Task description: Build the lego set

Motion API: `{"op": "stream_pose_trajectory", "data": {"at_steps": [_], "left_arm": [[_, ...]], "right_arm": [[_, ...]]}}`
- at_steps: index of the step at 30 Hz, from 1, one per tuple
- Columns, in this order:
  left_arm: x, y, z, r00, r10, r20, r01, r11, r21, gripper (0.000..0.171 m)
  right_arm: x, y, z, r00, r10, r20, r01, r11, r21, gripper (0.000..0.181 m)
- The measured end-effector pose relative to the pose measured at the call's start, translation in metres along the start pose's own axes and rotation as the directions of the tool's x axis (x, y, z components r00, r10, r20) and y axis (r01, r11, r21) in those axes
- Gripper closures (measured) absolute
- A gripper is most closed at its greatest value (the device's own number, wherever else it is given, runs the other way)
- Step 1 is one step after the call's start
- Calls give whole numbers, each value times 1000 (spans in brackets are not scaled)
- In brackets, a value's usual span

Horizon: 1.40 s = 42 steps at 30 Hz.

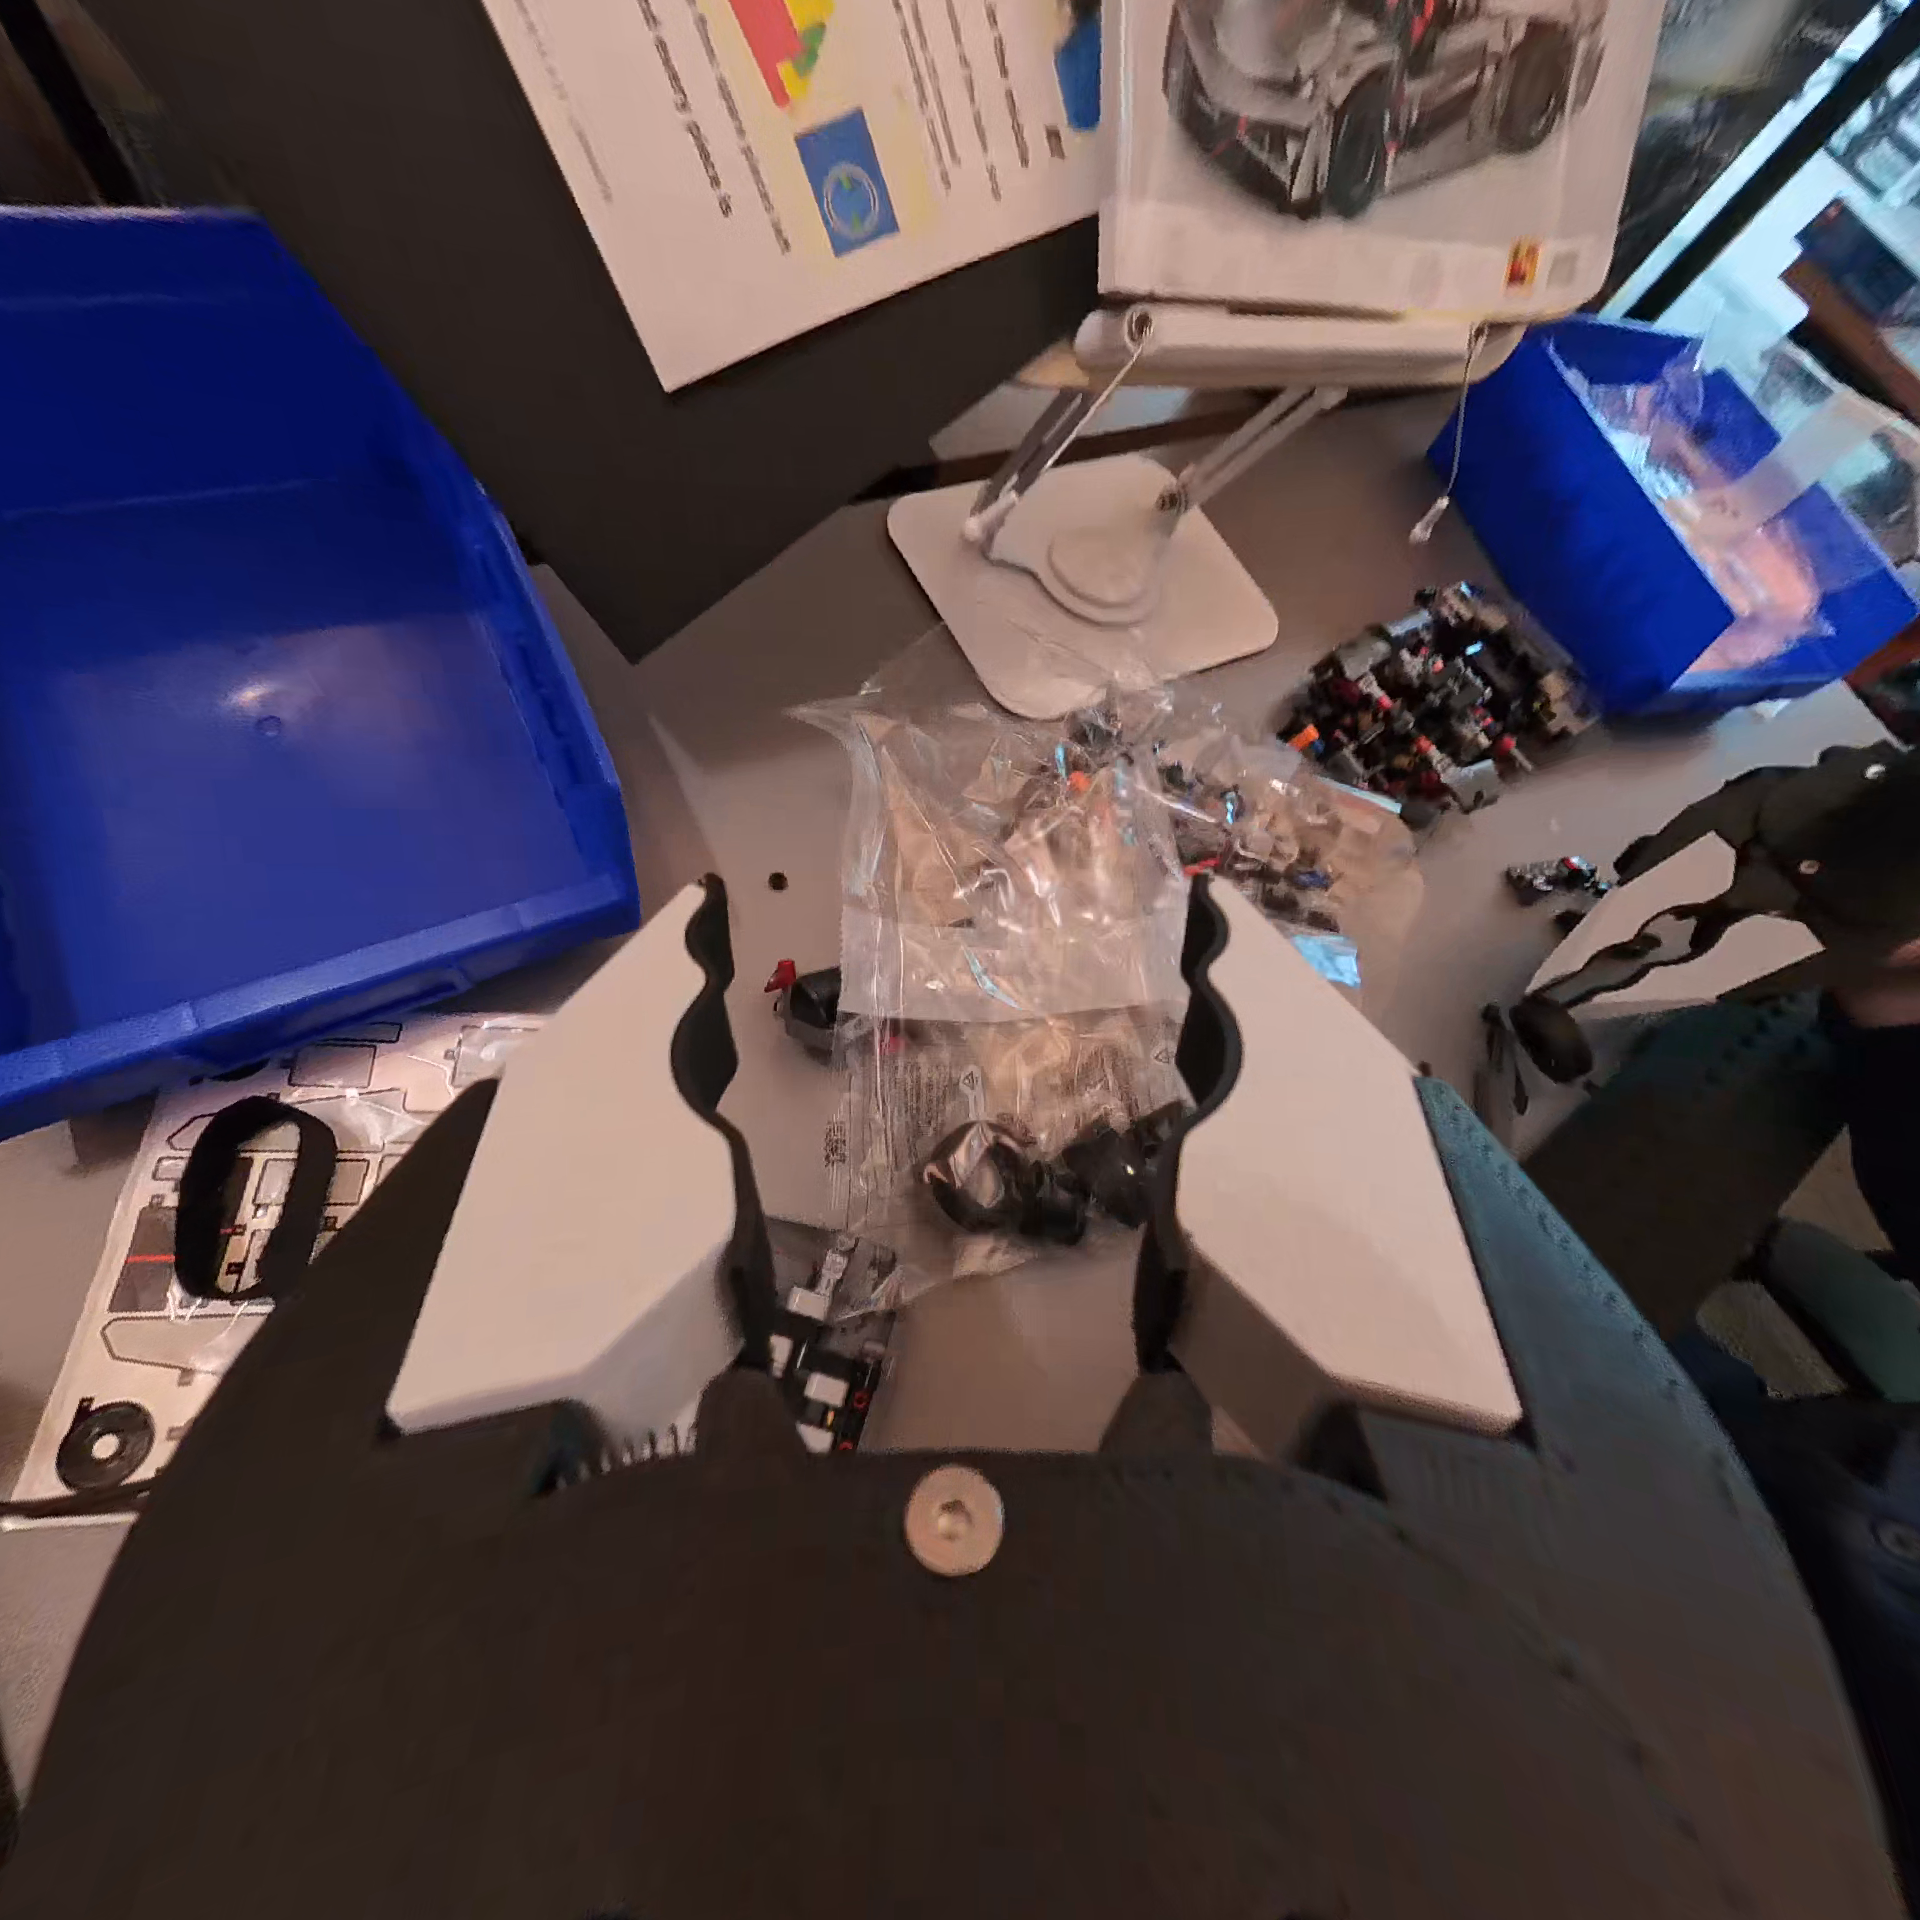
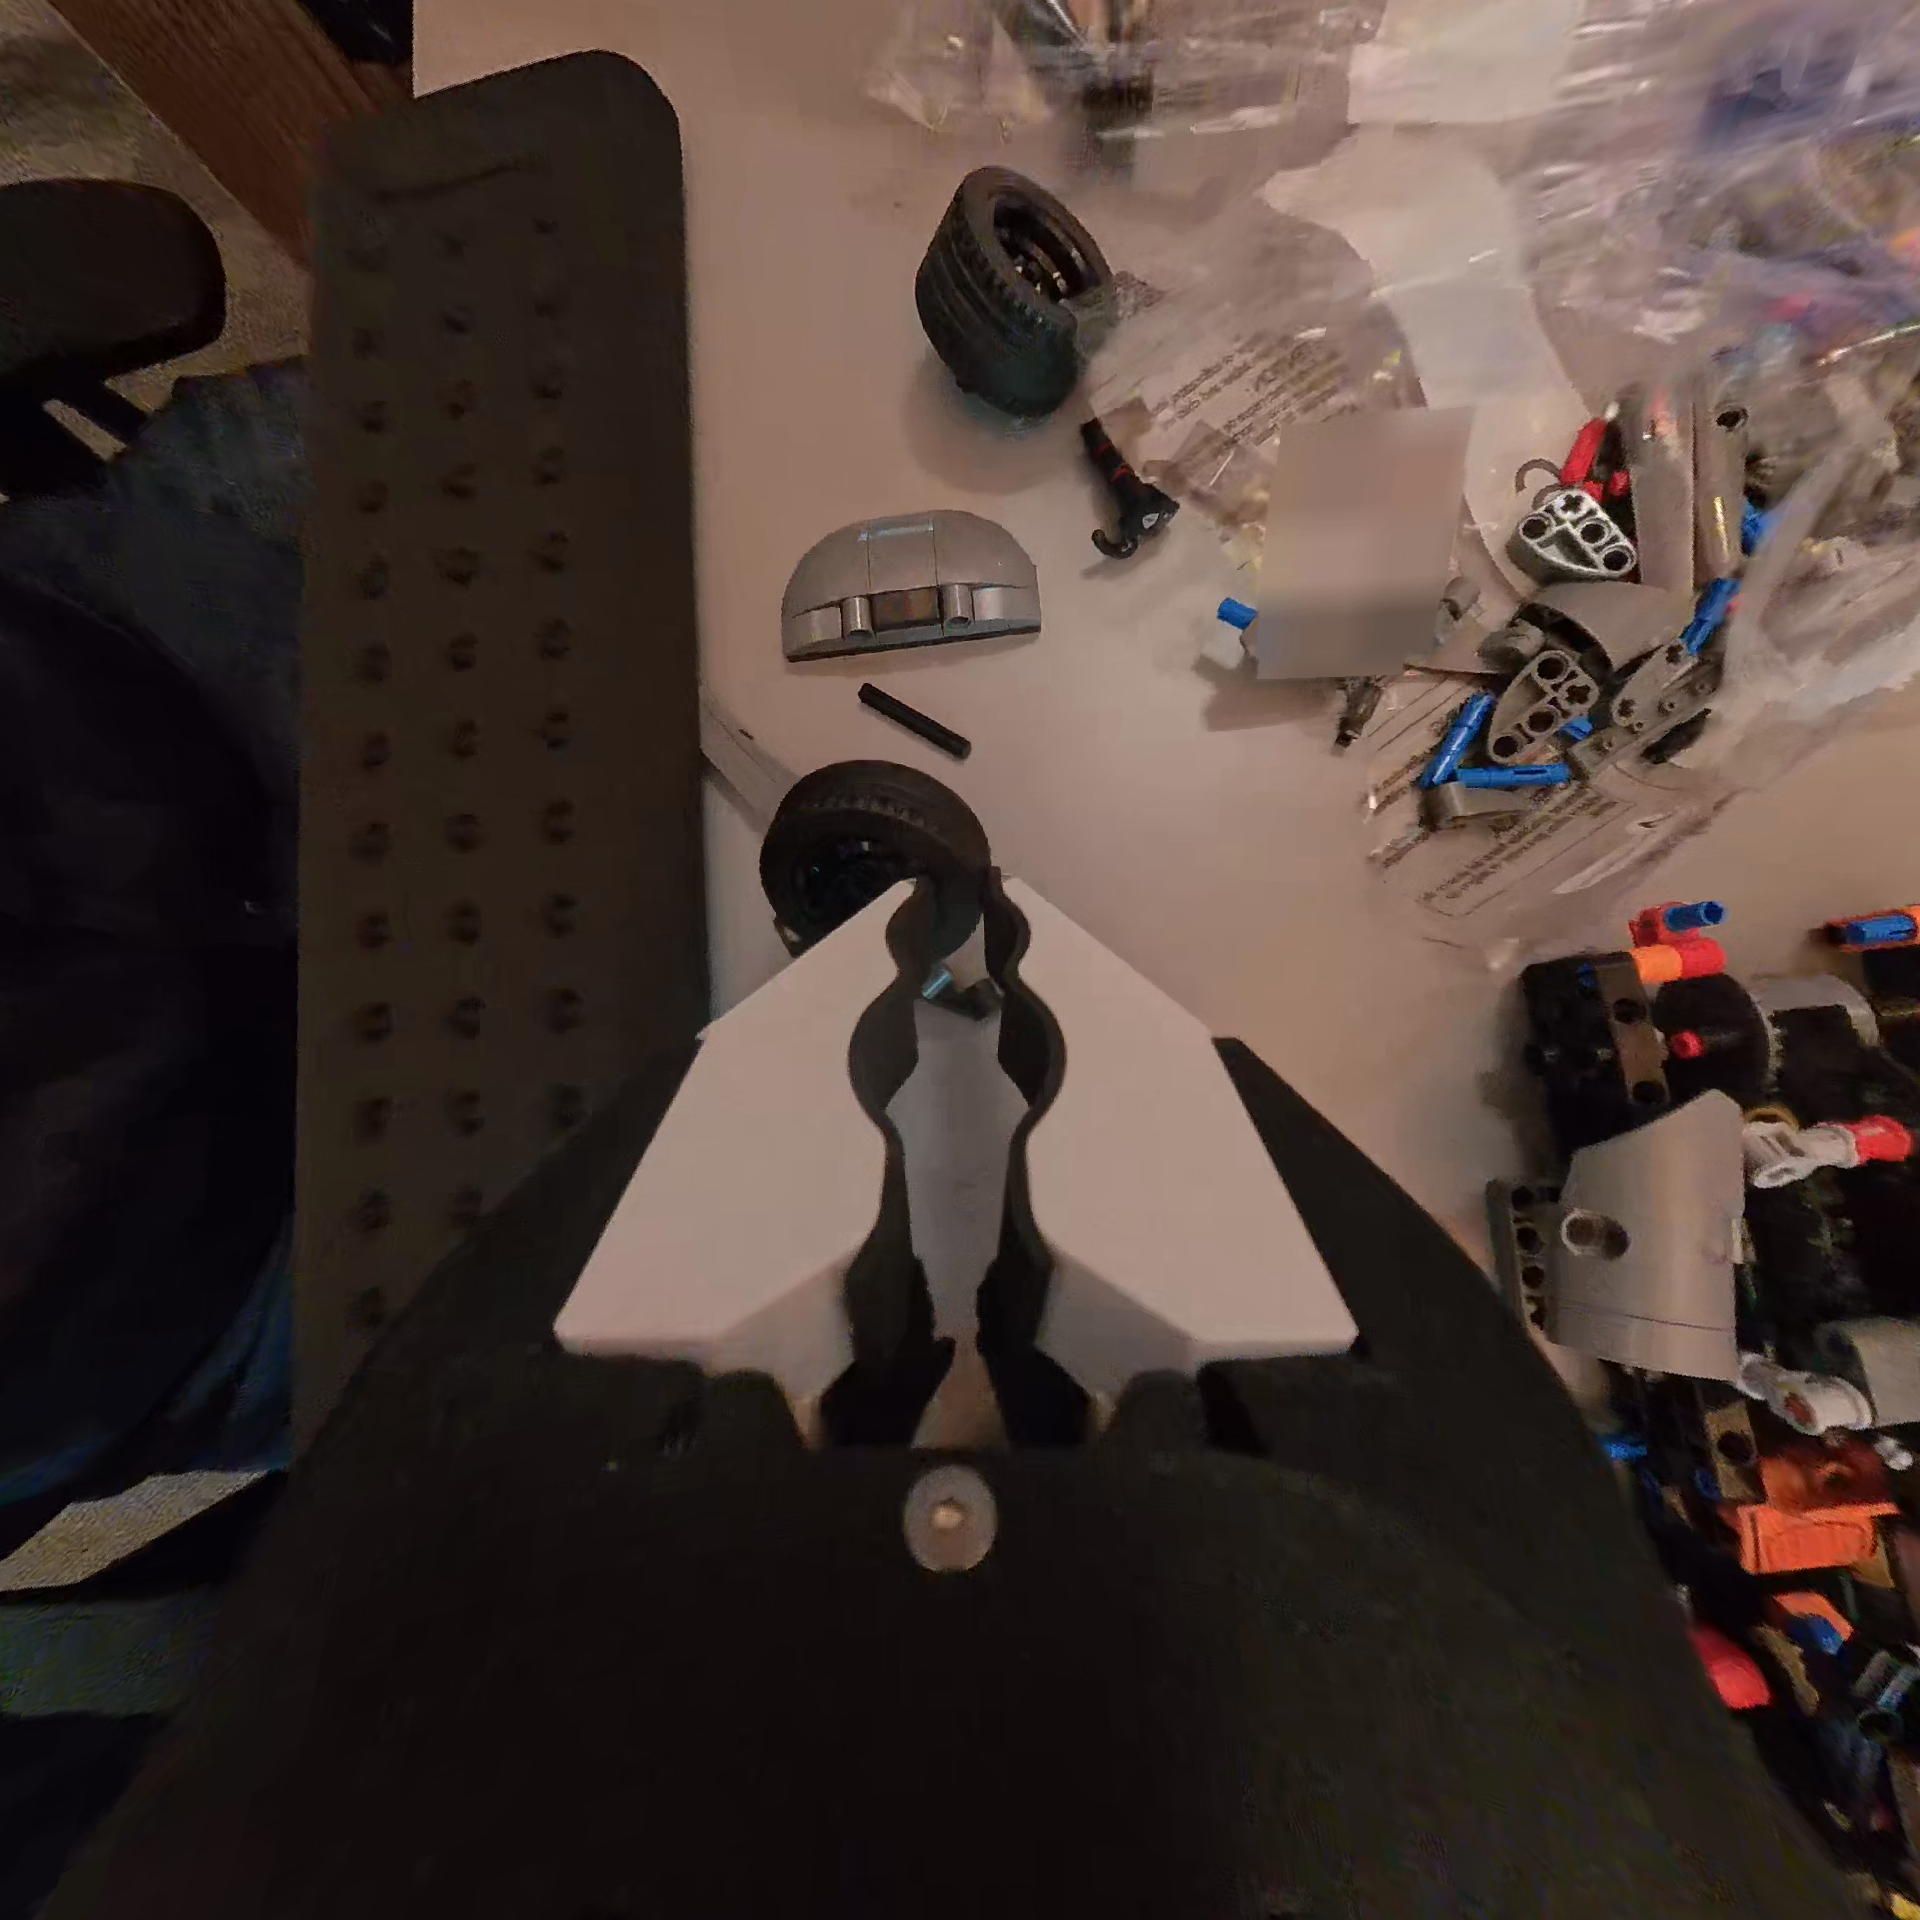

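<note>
The right gripper (image 2: 951,914), nearly closed, pinches the small black rubber tyre (image 2: 873,847) lying on the tabletop (image 2: 1143,852) just ahead of its tips, while the left gripper (image 1: 951,894) hovers wide open, well away, over clear plastic parts bags (image 1: 997,914).
</note>
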State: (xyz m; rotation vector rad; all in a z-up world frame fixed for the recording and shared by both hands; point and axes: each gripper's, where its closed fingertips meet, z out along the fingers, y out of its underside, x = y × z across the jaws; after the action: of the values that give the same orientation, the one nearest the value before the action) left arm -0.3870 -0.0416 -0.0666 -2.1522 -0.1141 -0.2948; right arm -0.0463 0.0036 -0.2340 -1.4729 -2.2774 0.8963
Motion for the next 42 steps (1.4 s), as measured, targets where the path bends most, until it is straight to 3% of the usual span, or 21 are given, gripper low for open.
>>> {"op": "stream_pose_trajectory", "data": {"at_steps": [4, 8, 11, 14, 18, 20, 23, 27, 28, 29, 33, 35, 39, 42], "left_arm": [[28, 0, -6, 994, 106, 24, -107, 993, 40, 97], [96, 11, 10, 982, 156, -110, -150, 987, 64, 111], [162, 30, 41, 940, 204, -273, -193, 979, 67, 118], [221, 72, 87, 891, 239, -385, -261, 965, -6, 118], [277, 119, 141, 854, 285, -436, -334, 942, -38, 120], [285, 121, 159, 858, 340, -386, -364, 931, 13, 130], [292, 115, 163, 857, 312, -409, -301, 949, 92, 145], [290, 110, 158, 828, 286, -483, -255, 958, 130, 154], [295, 111, 154, 794, 304, -527, -267, 953, 147, 155], [301, 112, 149, 756, 319, -572, -275, 947, 165, 158], [301, 113, 149, 724, 392, -568, -350, 918, 187, 159], [306, 115, 146, 690, 417, -591, -382, 904, 192, 159], [305, 115, 150, 688, 446, -572, -435, 885, 168, 158], [297, 114, 162, 742, 468, -479, -463, 875, 138, 159]], "right_arm": [[5, -17, -11, 1000, 21, -8, -20, 992, 126, 174], [12, -45, -29, 998, 56, -30, -44, 951, 307, 174], [19, -59, -40, 993, 84, -78, -47, 918, 393, 174], [24, -64, -46, 985, 105, -134, -37, 899, 436, 174], [25, -65, -46, 981, 116, -155, -34, 890, 454, 174], [25, -66, -46, 977, 121, -173, -27, 885, 465, 174], [26, -68, -55, 976, 123, -178, -17, 863, 505, 174], [18, -73, -66, 991, 127, -49, -74, 804, 590, 165], [15, -73, -68, 993, 121, -13, -89, 796, 599, 162], [13, -74, -67, 993, 117, 24, -107, 792, 601, 161], [6, -70, -58, 986, 113, 121, -162, 809, 566, 148], [-4, -75, -61, 983, 72, 167, -157, 799, 580, 164], [3, -72, -61, 994, 78, 73, -106, 819, 564, 167], [13, -67, -58, 994, 112, -20, -84, 841, 535, 167]]}}
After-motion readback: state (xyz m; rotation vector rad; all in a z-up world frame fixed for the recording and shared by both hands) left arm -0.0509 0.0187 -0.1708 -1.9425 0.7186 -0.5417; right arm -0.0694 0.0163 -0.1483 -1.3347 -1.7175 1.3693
